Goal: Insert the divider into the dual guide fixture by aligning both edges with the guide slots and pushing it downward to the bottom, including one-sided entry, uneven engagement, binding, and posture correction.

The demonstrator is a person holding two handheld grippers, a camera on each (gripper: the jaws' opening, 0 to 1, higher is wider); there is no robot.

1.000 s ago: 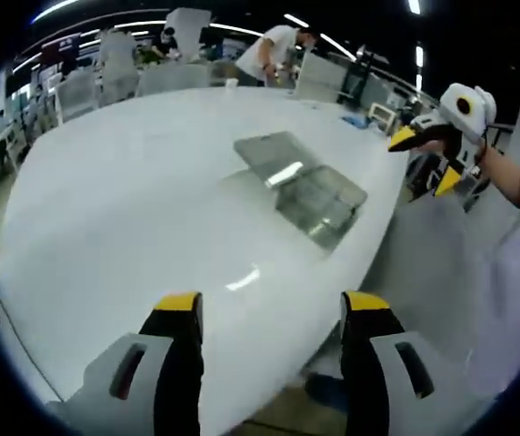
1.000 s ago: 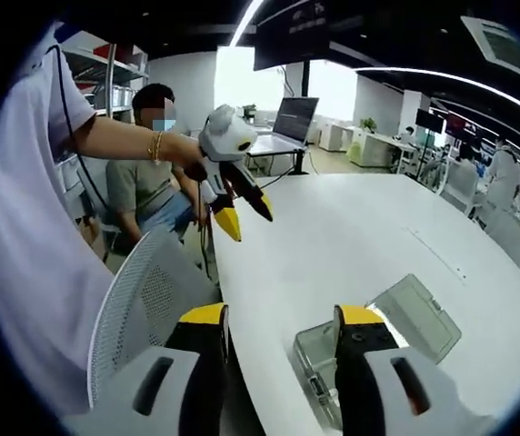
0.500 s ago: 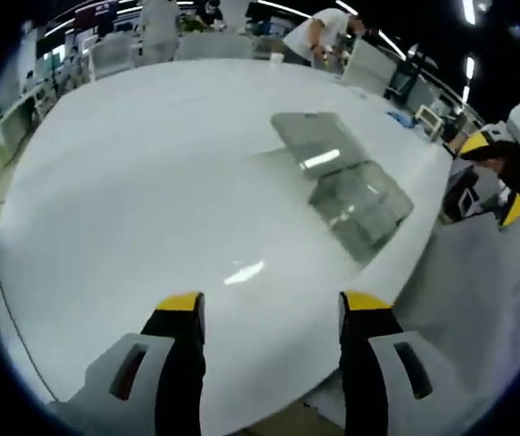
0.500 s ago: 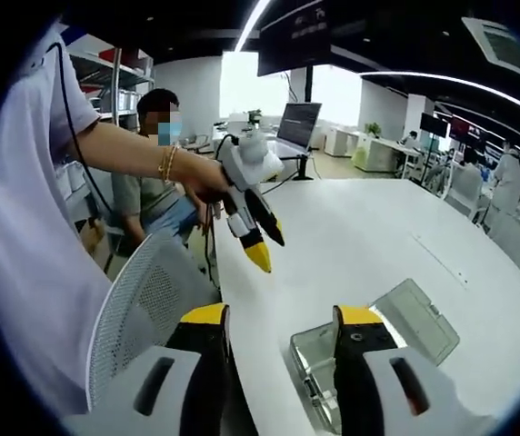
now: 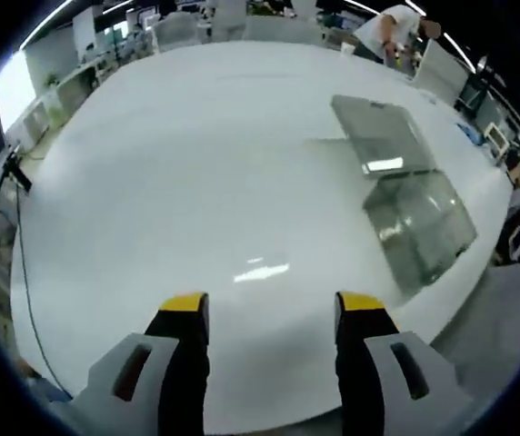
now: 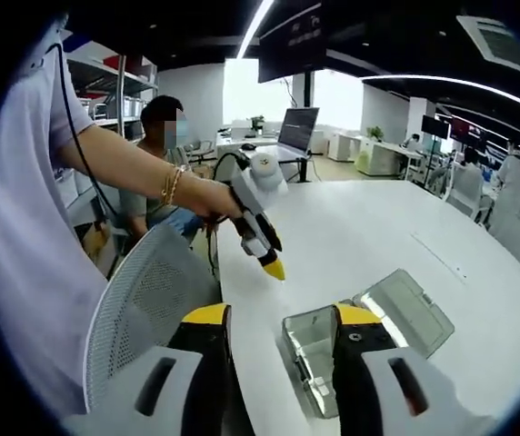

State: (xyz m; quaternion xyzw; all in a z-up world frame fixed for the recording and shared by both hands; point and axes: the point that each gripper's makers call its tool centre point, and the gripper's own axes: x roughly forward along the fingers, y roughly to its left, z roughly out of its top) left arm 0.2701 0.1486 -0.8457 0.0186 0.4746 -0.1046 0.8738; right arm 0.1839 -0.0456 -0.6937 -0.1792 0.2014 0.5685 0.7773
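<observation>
Beside the table, a mesh chair flanks both gaping, empty grippers.

Wide bare table left of clear fixture; flat divider lies just beyond it. Mesh chair crowds table edge near fixture.

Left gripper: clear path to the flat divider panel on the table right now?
Probably yes. The left gripper hangs open and empty over the bare white table, and the divider panel lies flat beyond the clear fixture. Nothing stands on the table between them.
</observation>
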